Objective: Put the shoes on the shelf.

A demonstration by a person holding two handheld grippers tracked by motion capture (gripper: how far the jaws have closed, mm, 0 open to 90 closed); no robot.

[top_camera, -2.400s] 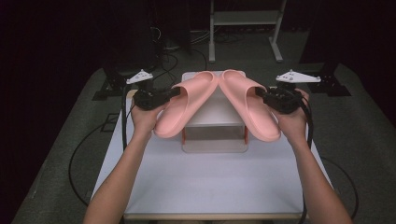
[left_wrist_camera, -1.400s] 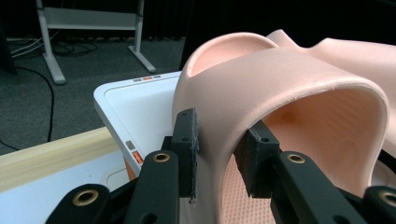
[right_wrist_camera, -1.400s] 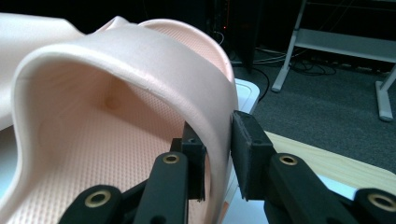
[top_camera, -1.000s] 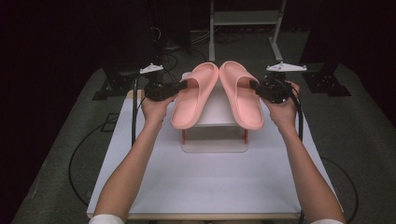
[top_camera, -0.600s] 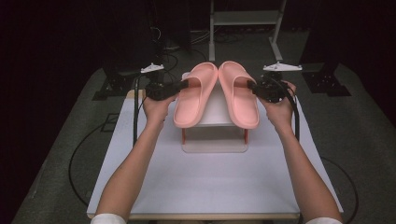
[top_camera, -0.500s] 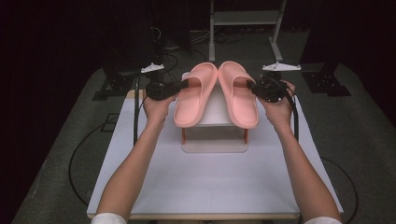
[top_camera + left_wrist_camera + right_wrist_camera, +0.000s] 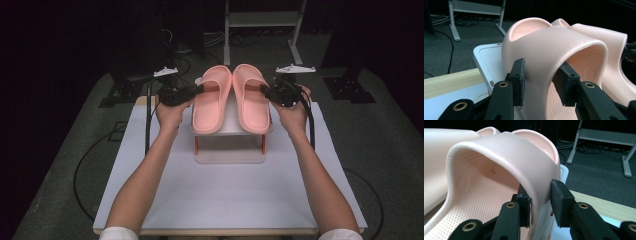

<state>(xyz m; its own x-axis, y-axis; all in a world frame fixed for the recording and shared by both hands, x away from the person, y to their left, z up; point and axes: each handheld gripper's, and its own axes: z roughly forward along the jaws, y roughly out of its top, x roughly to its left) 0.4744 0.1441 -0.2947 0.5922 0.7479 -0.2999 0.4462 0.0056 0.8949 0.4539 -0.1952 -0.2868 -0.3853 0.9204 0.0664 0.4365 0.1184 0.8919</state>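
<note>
both slippers (image 7: pixel 232 97) sit paired on the rack (image 7: pixel 230 150); left gripper (image 7: pixel 539 85) and right gripper (image 7: pixel 540 203), jaws just opening, pads loosened round the straps, only withdrawal seemingly left.

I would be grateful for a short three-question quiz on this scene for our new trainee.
1. True or false: the two pink slippers lie flat on the bare table top.
2. What stands between the jaws of the left tool and of the right tool? A) a heel B) the side of a slipper's strap C) a leg of the stand
3. Which way do the slippers' toes point?
Key: 1. False: they rest on the white stand. 2. B; the jaws of both tools have just been opening. 3. Away from the person.
</note>
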